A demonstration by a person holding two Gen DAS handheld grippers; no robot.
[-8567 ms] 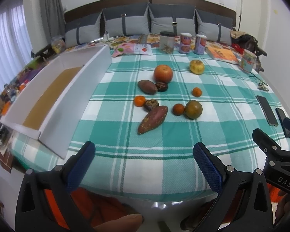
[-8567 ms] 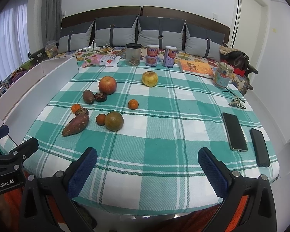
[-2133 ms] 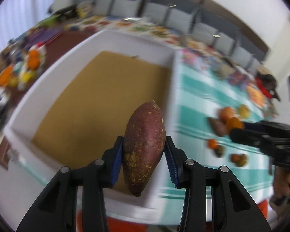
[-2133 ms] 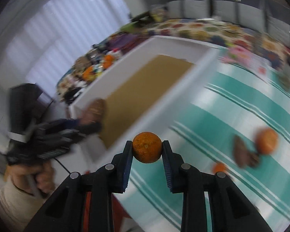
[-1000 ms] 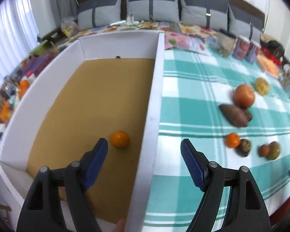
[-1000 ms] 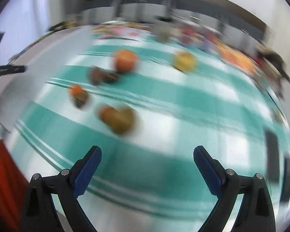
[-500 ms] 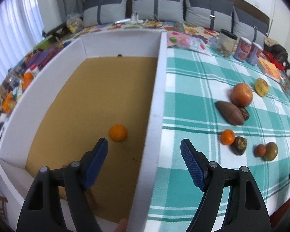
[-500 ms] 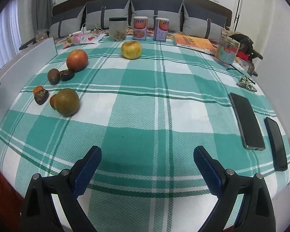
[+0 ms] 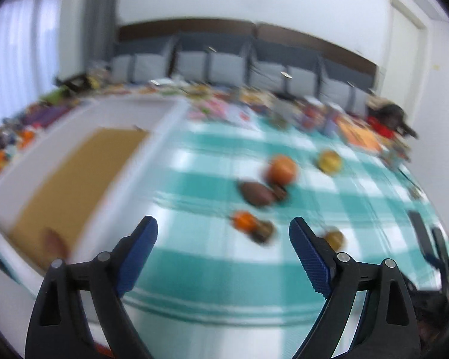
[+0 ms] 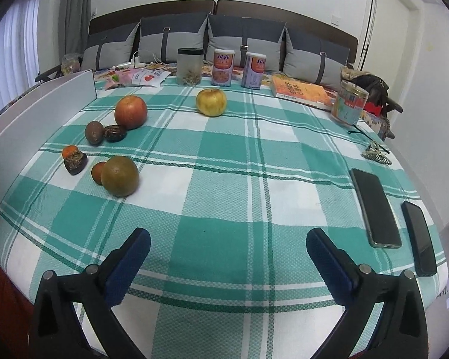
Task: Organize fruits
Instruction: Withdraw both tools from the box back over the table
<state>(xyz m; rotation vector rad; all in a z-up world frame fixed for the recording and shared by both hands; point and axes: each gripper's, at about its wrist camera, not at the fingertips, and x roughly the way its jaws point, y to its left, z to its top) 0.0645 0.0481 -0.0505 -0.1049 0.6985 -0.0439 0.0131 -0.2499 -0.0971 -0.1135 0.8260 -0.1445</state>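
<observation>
Left gripper (image 9: pixel 223 233): jaws just widening, holding nothing, hanging over the teal checked tablecloth (image 9: pixel 212 272).
Right gripper (image 10: pixel 228 246): jaws just widening, empty.
Round green-brown fruit (image 10: pixel 119 176): lying far left of the right gripper.
White tray (image 9: pixel 83 125): sitting far left.

Left wrist view: looks forward and down from the near left edge of the surface (image 9: pixel 212 272), between the left gripper (image 9: pixel 223 240) fingers; heavily blurred.
Left view covers: the white box (image 9: pixel 128 176) at left, fruit further right.
Right wrist view: sharp, looks forward and down from the near edge, over the right gripper (image 10: pixel 228 249), towards the cushions (image 10: pixel 170 40).
Shared: the checked cloth, red apple (image 10: pixel 130 112), yellow apple (image 10: pixel 211 102), the box wall.
</observation>
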